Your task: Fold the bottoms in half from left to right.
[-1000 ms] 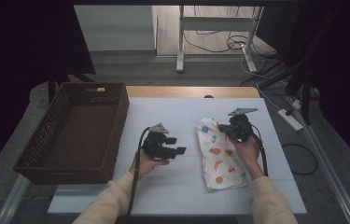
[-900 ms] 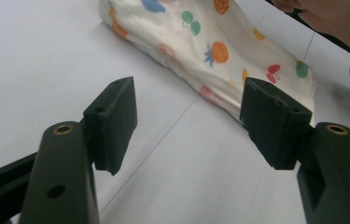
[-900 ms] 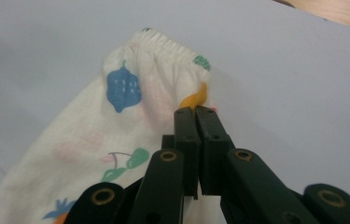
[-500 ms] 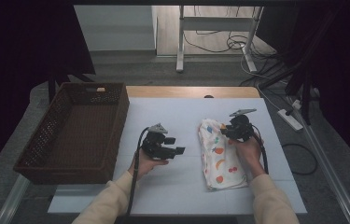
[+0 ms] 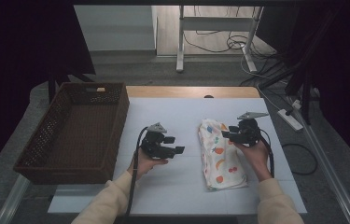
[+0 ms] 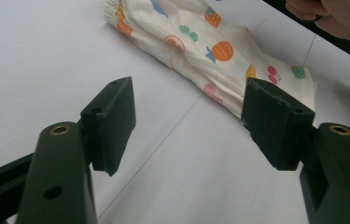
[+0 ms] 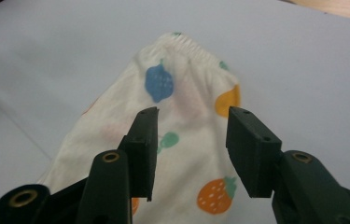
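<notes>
Clearly no writing: fruit-print cloth under opening right claw.

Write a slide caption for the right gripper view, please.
Right gripper fingers, just opening, over a fruit-print cloth.

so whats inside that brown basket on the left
Nothing that can be seen: the wicker basket shows a bare woven floor in the high view. Its near wall hides the strip of floor just behind it. The fruit-print cloth lies outside, on the table.

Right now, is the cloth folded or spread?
Folded. The cloth lies as a narrow, layered strip on the table, elastic hem bunched at its far end, right gripper over it.
</notes>
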{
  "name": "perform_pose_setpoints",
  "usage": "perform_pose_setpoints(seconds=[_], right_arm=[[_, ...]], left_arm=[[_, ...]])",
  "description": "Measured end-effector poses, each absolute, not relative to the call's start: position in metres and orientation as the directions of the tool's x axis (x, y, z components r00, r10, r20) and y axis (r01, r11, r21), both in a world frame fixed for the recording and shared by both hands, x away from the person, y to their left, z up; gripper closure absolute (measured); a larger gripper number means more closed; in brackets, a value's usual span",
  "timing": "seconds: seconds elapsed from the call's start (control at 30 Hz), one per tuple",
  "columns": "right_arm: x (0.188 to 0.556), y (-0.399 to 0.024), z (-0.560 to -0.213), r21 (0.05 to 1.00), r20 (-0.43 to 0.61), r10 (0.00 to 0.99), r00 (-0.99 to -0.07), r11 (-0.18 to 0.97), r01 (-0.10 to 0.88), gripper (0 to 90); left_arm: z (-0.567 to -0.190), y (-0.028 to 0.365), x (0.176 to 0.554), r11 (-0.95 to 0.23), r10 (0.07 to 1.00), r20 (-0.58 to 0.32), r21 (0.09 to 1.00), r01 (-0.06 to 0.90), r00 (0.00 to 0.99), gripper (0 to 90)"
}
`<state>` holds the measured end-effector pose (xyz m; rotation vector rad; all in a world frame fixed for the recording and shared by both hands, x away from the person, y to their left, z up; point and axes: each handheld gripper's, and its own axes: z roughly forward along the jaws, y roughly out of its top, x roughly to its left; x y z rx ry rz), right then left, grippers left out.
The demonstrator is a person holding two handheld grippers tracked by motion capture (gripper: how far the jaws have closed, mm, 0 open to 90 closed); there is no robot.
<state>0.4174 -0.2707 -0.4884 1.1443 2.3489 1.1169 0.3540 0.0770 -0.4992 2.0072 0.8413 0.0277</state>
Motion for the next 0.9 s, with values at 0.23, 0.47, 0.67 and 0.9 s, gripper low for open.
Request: perform_pose_setpoints(seconds=[0.23,0.47,0.67,0.9], right_arm=[[0.400,-0.264,-0.487,0.750,0.059,0.727,-0.684,0.420,0.512,51.5],[0.382,-0.254,-0.488,0.744,0.069,0.671,-0.738,0.458,0.487,49.5],[0.370,-0.249,-0.490,0.745,0.083,0.632,-0.770,0.474,0.470,47.8],[0.352,-0.246,-0.492,0.757,0.082,0.581,-0.810,0.492,0.430,44.2]], left_arm=[[-0.498,0.079,0.354,-0.327,0.570,-0.306,0.767,0.552,0.763,34.3],[-0.496,0.082,0.352,-0.326,0.566,-0.317,0.762,0.559,0.761,32.7],[-0.493,0.086,0.350,-0.323,0.573,-0.304,0.769,0.551,0.761,32.5],[-0.493,0.087,0.350,-0.325,0.578,-0.302,0.768,0.553,0.758,31.3]])
